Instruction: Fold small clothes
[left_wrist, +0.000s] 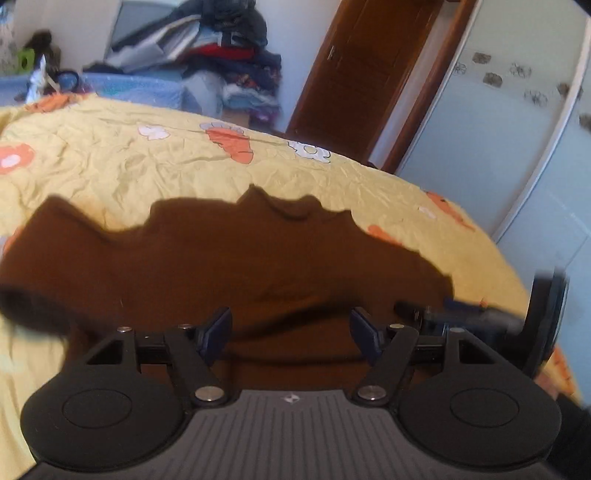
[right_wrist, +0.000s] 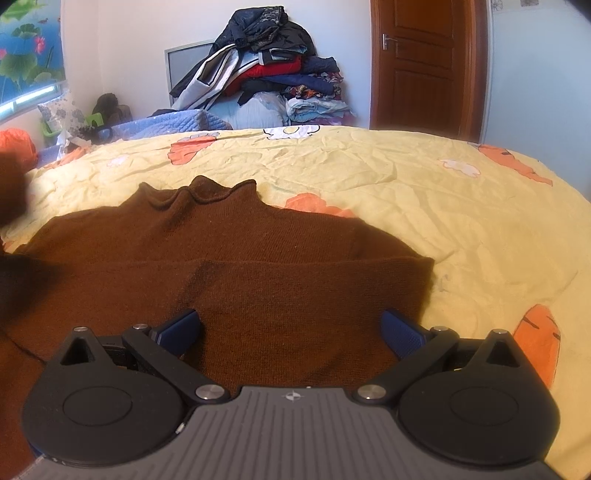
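right wrist view: brown turtleneck sweater flat on yellow floral bedspread | right gripper spread wide, empty, over its hem | left gripper likewise released above sweater

- A brown knitted sweater lies spread flat on the bed, chest up.
- Its high rolled collar points toward the far side of the bed.
- One sleeve is folded across the body, forming a straight horizontal edge over the chest.
- In the left wrist view the same sweater looks dark and blurred, its outline wavy.
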